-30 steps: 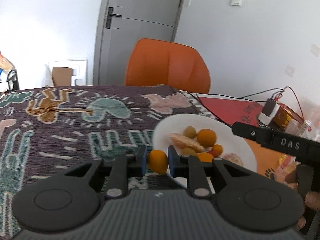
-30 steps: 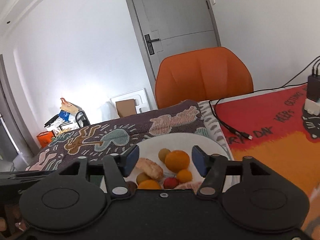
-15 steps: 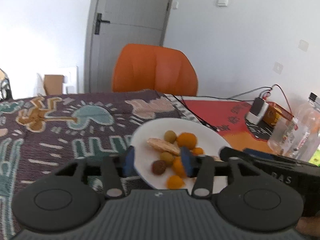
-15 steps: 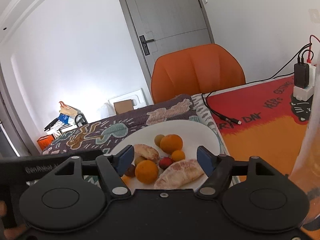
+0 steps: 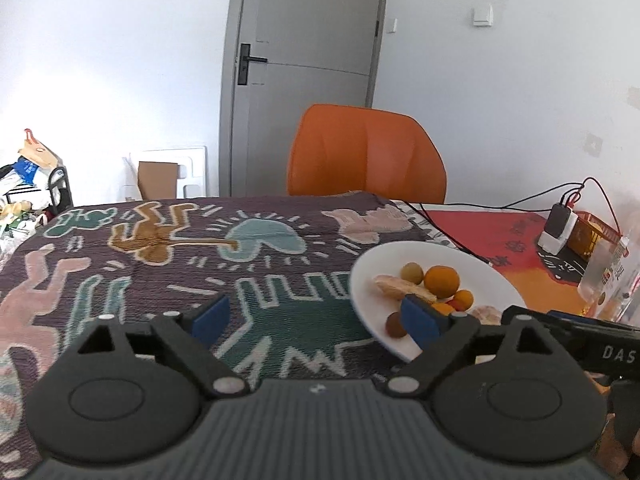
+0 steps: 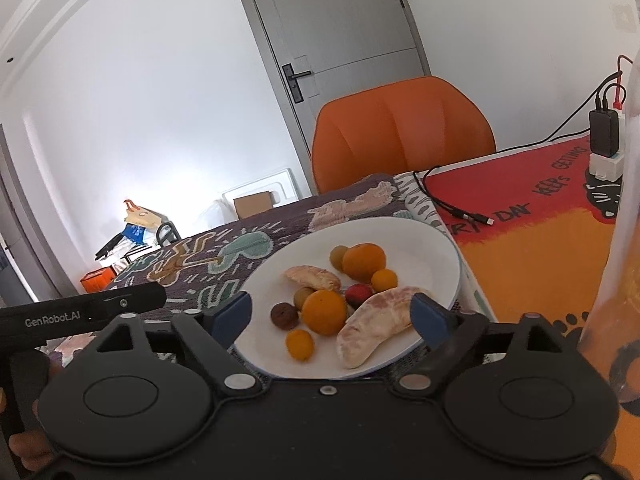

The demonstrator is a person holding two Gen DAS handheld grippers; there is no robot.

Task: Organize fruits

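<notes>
A white plate [image 6: 432,240] holds several fruits: oranges [image 6: 324,312], small kumquats [image 6: 300,344], a green fruit [image 6: 339,257], a red one [image 6: 357,294], a brown one [image 6: 284,315] and two peeled pomelo segments [image 6: 376,326]. My right gripper [image 6: 331,316] is open and empty, its jaws either side of the plate's near rim. My left gripper [image 5: 316,316] is open and empty over the patterned cloth, left of the plate [image 5: 368,272]; its right fingertip [image 5: 420,318] overlaps the plate's near edge.
A patterned purple cloth [image 5: 160,248] covers the table's left part, a red-orange mat [image 6: 540,240] the right. A cable [image 6: 460,212] and a charger block [image 6: 604,136] lie on the mat. A clear plastic container [image 6: 616,280] stands at the right. An orange chair [image 5: 366,156] stands behind.
My left gripper let go of a small orange onto the plate, opened wide and drew back to the left. My right gripper came closer to the plate.
</notes>
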